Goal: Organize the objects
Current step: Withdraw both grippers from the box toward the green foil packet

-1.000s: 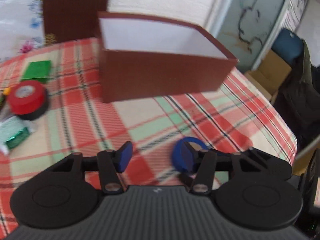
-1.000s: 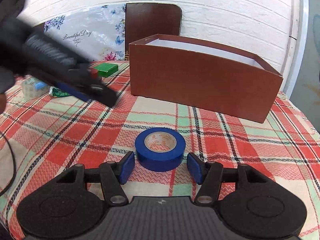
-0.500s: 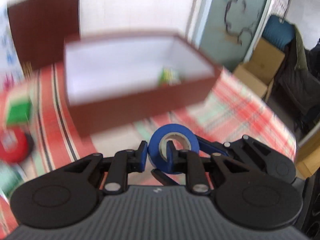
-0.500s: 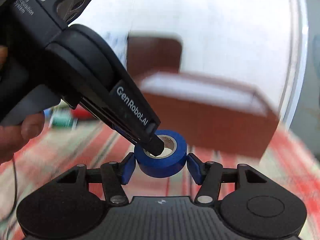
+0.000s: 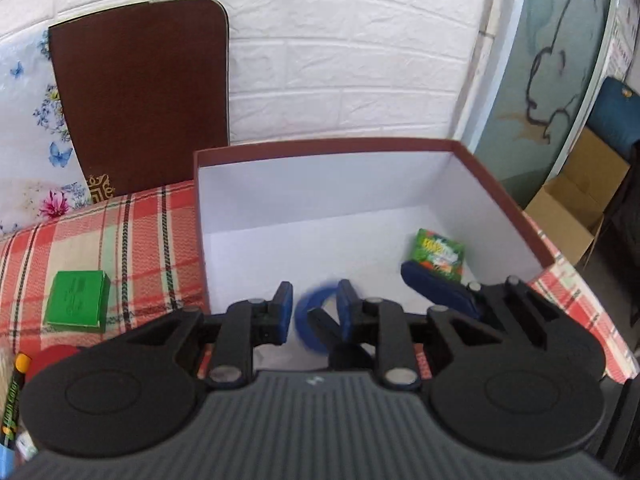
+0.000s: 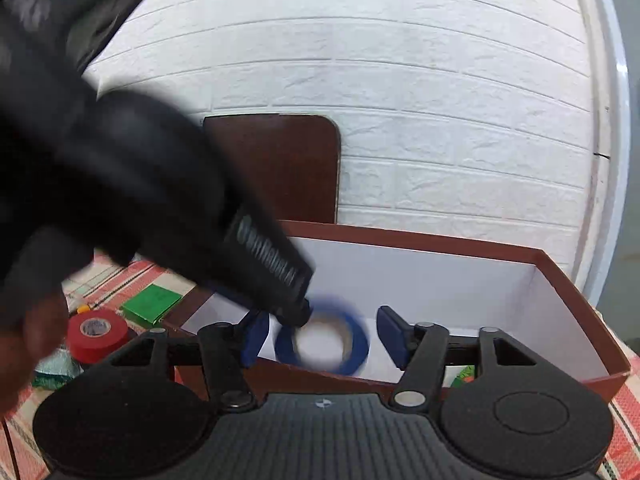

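The blue tape roll point(image 6: 322, 342), blurred, hung over the open brown box point(image 5: 500, 184), between the right gripper's point(image 6: 320, 340) spread fingers without touching them. The left gripper point(image 5: 314, 312) pinched the roll's wall, one finger through its hole. A green packet point(image 5: 438, 254) lay in the box beyond it.

So my table's got a red-and-green plaid cloth point(image 5: 132, 232) over it; the big brown box point(image 5: 504, 196) with the white inside sits on it at about 1 o'clock from my left fingers; a green flat box point(image 5: 76, 298) lies on the cloth at 10 o'clock, just beside the brown box's left wall; red tape roll point(image 6: 96, 334) sits at 9 o'clock in my right view, near that green box; a marker point(image 5: 14, 392) lies at the far left edge.
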A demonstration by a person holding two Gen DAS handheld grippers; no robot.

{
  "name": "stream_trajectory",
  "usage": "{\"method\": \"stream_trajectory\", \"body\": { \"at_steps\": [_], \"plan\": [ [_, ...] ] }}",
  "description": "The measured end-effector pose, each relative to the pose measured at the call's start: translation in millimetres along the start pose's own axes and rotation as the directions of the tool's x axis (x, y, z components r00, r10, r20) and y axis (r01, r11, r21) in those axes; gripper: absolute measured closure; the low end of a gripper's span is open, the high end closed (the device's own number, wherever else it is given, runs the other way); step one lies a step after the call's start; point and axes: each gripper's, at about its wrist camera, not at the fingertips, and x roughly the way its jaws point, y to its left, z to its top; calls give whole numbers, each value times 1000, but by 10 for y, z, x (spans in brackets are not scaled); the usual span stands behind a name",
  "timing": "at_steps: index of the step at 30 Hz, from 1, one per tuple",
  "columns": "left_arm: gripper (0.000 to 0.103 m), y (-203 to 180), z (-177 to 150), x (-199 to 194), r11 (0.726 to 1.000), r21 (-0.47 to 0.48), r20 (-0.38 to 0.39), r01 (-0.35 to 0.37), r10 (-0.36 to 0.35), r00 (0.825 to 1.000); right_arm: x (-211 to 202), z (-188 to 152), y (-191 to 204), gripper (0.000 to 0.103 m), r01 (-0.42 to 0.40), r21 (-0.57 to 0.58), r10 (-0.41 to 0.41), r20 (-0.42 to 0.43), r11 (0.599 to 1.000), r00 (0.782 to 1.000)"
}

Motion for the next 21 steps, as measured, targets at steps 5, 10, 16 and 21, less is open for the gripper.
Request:
{"method": "stream_trajectory", "body": {
  "at_steps": [5,10,16,21],
  "plan": [
    [71,-80,-246,-297,999,8,36,37,-37,999,-398,-158,39,43,14,36,-16,53,999,998],
    [71,-14,-657,-602,999,-23,54,37,-35,998,-650,-370,159,43,-42,72,42,-5,997,999],
    [71,486,-1325,-646,986,-127,-66,-105,97,993,-493,-619,400,44,-156,94,172,-203,983,964],
    [73,1124,-1856,-852,942,-268,-122,-202,175,977,-430,-802,699,44,-220,80,234,-318,972,919]
  ]
}}
